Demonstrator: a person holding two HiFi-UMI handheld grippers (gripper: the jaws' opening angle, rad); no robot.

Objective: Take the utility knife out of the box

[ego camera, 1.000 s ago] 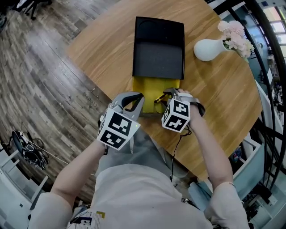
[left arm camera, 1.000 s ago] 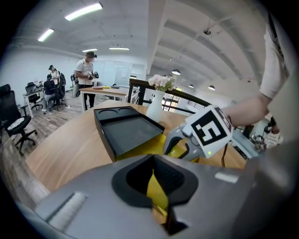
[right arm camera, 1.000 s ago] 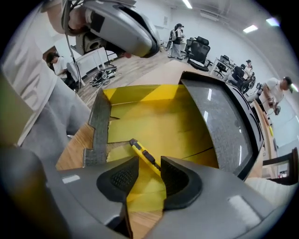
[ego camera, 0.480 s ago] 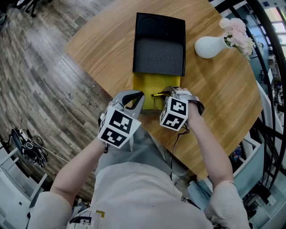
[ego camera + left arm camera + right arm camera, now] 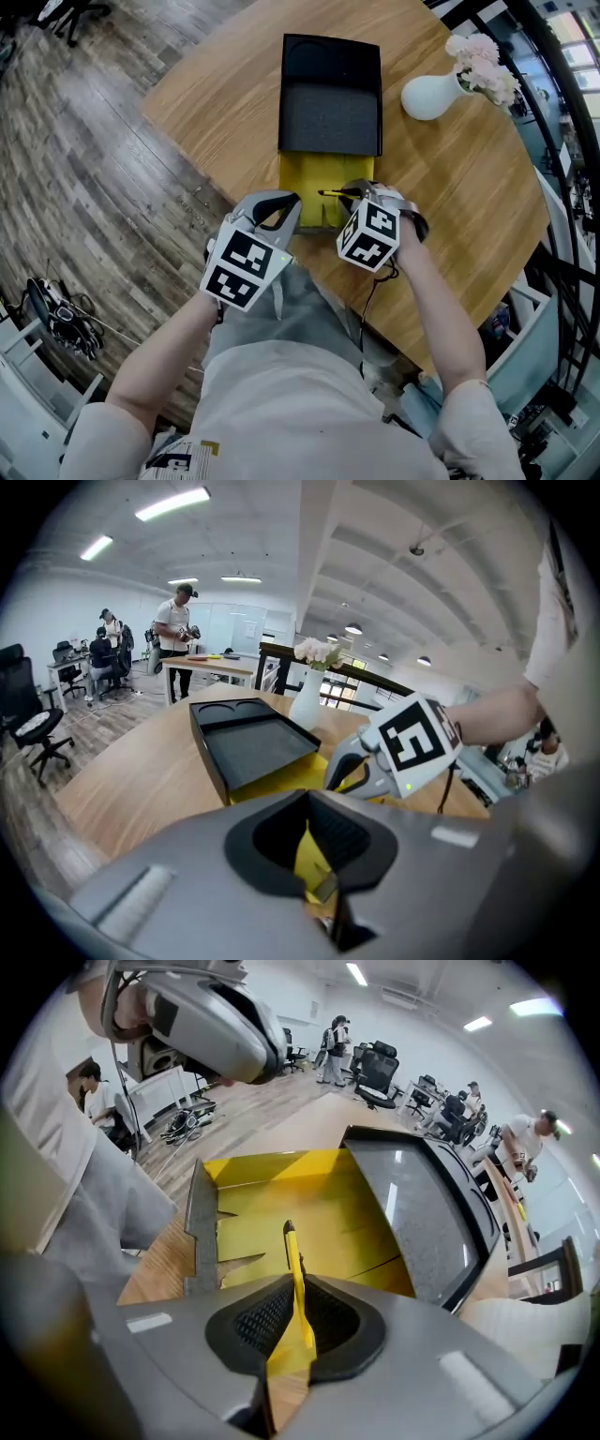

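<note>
The utility knife (slim, yellow, seen edge-on) is clamped between the jaws of the right gripper, which have just been closing onto it. It is held over the open yellow box, though whether it is clear of the floor cannot be told. The box's near wall is pinched by the closed left gripper, and its far end is overlapped by a black tray on the wooden table.
</note>
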